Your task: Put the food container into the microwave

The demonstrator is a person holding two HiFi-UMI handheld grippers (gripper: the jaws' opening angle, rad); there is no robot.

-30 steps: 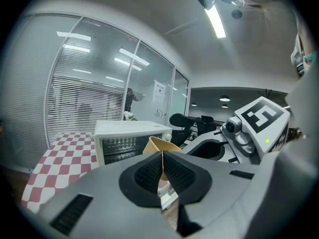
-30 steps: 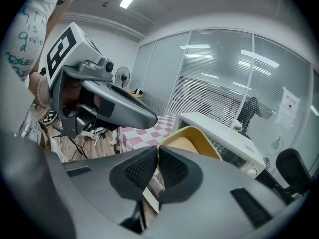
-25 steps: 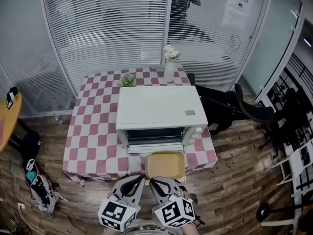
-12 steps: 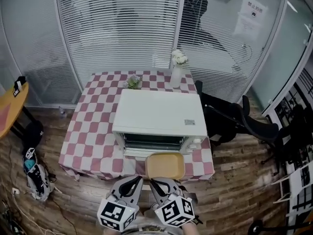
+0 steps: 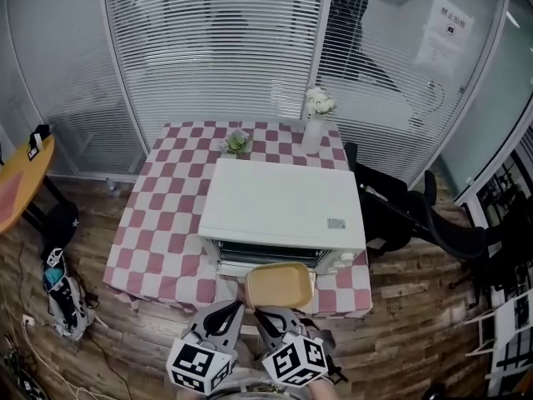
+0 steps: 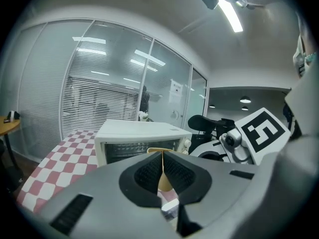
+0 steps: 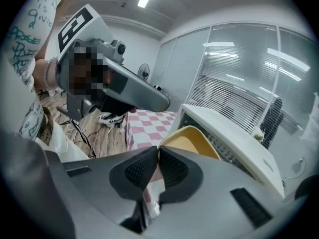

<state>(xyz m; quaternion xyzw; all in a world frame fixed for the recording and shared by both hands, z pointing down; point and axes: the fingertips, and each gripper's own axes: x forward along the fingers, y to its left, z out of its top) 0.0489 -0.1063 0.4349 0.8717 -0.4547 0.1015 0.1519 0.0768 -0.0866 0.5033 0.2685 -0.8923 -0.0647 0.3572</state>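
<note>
A shallow yellow food container [image 5: 279, 285] hangs at the near table edge, its far rim right at the dark front of the white microwave [image 5: 283, 207]. My left gripper [image 5: 236, 308] and right gripper [image 5: 265, 311] both pinch its near rim from my side. In the left gripper view the jaws [image 6: 162, 171] are shut on a thin tan edge of the container [image 6: 164, 182], with the microwave [image 6: 139, 133] behind. In the right gripper view the jaws [image 7: 158, 166] are shut on the container [image 7: 192, 138] beside the microwave [image 7: 229, 128].
The microwave stands on a red-and-white checked table [image 5: 162, 223]. A vase of white flowers [image 5: 315, 127] and a small plant [image 5: 237, 142] sit behind it. A black office chair [image 5: 408, 215] is to the right, a bag [image 5: 58, 294] on the floor to the left.
The container, held by both grippers, has moved closer to the microwave front. The head view has shifted, so the table now sits lower and more central.
</note>
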